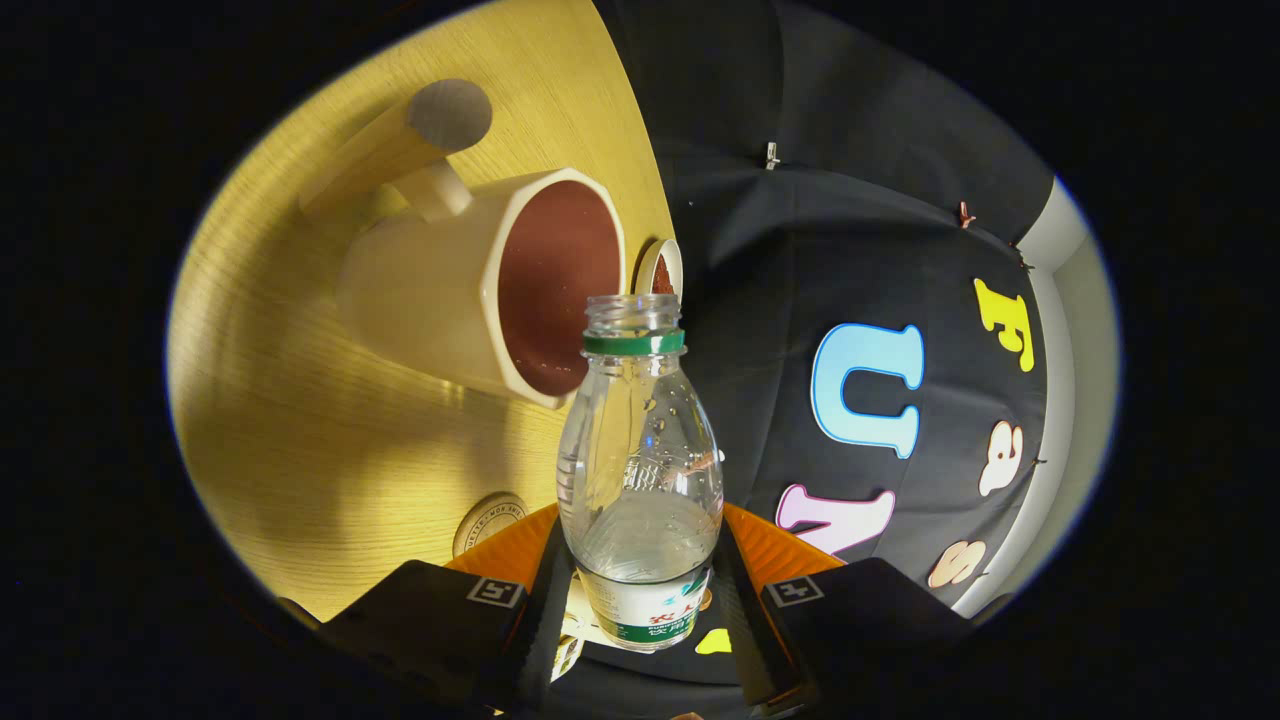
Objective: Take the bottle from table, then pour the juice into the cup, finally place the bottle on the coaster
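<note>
The tool [640, 600] is clamped on the uncapped bottle [640, 470], lifted and tipped, its mouth beside the cup [470, 290]; pouring looks underway, coaster placement remains.

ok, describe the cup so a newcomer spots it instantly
On the yellow wooden table, look beyond the fingers clamping the clear plastic bottle. The cream angular mug sits just past the bottle's open neck. Its brown interior and thick side handle set it apart.

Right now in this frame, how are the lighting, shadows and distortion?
Gripper view: warm light on the wooden table, the cup throwing a soft shadow onto it; fisheye bending curves the table edge; the bottle, clamped between the gripper jaws, is sharp, with small highlights on its clear plastic; the cloth wall is dim.
</note>
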Available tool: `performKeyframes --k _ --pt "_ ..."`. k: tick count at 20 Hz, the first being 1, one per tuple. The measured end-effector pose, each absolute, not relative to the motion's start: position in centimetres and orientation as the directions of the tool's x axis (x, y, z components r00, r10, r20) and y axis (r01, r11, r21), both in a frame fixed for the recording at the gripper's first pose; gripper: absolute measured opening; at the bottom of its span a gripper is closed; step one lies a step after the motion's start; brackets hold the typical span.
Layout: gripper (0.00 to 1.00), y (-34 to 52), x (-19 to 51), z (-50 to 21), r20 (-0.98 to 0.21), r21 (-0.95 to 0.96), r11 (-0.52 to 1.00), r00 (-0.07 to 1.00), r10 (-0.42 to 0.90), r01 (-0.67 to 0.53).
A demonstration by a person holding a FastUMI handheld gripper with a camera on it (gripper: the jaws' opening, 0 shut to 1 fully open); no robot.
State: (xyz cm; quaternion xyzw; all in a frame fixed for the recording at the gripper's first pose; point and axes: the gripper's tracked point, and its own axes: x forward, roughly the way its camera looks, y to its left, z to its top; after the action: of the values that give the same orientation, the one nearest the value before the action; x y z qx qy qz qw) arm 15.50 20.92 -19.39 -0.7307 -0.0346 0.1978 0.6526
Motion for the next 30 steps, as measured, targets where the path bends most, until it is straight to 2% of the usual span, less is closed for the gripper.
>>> performKeyframes --k 30 --pt "0.72 21.8 16.5 -16.7 -0.225 -0.932 -0.35 0.901 0.371 -0.089"
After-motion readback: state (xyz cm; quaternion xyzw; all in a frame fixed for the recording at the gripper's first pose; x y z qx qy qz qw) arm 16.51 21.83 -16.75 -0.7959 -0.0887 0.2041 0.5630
